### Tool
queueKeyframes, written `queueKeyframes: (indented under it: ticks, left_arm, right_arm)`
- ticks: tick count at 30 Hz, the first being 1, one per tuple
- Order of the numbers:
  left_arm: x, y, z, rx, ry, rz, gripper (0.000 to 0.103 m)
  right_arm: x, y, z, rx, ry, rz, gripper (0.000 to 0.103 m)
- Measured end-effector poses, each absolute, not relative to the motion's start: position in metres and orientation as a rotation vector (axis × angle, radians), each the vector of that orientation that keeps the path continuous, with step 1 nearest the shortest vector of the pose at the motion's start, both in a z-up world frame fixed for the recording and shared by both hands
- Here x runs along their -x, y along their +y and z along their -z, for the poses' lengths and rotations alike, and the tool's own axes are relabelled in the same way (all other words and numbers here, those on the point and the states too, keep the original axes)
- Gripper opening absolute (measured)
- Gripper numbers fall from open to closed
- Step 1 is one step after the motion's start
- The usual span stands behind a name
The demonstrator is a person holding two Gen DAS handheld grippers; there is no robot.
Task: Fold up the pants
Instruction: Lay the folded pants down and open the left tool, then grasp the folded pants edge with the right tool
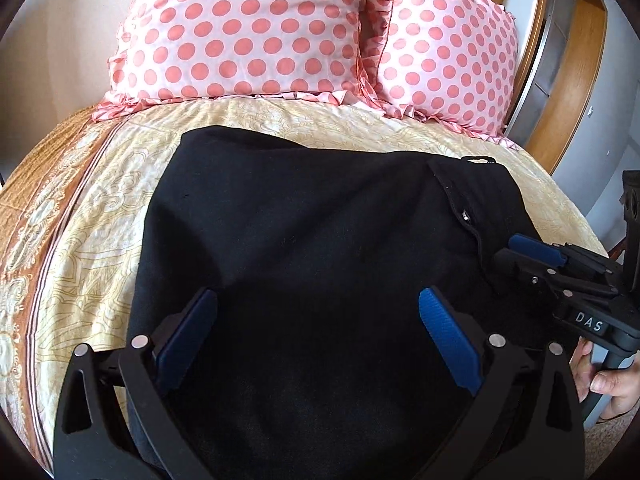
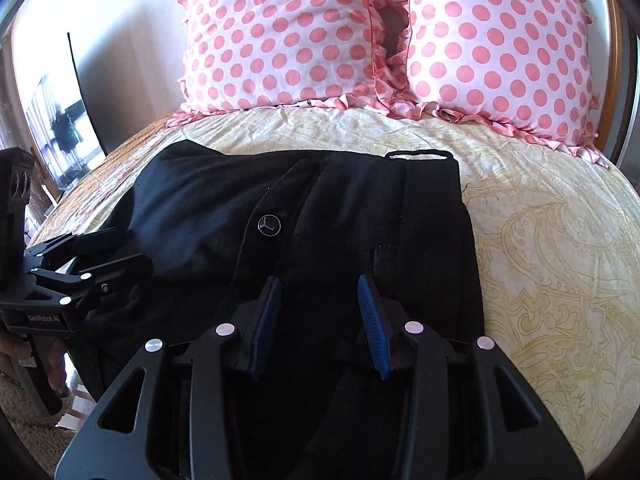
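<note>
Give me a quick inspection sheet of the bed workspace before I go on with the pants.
Surface: bed with cream patterned bedspread, brown border on one side.
Job's things: black pants lie in a flat folded bundle on the bedspread; button and belt loop showing.
Clutter: nothing seen on the bedspread besides two pink polka-dot pillows at the head.
Grippers: left gripper open wide above the pants; right gripper open, nothing between the pads.
Cables: nothing seen.
Surroundings: wooden headboard, pale wall, picture leaning at one side.
</note>
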State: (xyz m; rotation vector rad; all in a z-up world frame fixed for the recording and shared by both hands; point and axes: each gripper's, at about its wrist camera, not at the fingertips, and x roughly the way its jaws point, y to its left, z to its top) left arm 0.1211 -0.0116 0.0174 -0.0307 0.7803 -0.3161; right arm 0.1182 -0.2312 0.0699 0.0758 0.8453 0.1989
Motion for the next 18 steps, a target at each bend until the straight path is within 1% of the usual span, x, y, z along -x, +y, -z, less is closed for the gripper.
queueKeyframes:
  ticks: [2,3,7,10,14,18]
  left_arm:
    - [-0.113,-0.011,-0.02,0.0,0.763,0.292,0.101]
    - [-0.109,-0.011,-0.021,-0.016,0.757,0.279,0.101]
    - [-0.089,-0.013,-0.026,-0.094,0.727,0.21,0.101]
    - [-0.073,-0.013,-0.026,-0.131,0.704,0.167,0.101]
    - [-0.062,-0.011,-0.016,-0.118,0.706,0.174,0.101]
    - [-0.058,-0.01,-0.007,-0.112,0.664,0.173,0.101]
  right_arm:
    - [-0.109,-0.23,-0.077,-0.069,0.814,-0.198,0.066]
    - [-0.103,-0.229,-0.08,-0.052,0.794,-0.194,0.069]
    - [-0.077,-0.224,-0.093,-0.001,0.728,-0.203,0.069]
    - [-0.067,-0.225,-0.093,-0.002,0.721,-0.197,0.069]
    - [-0.066,-0.219,-0.07,0.044,0.788,-0.171,0.071]
    - [-0.065,-0.225,-0.066,-0.005,0.77,-0.178,0.073]
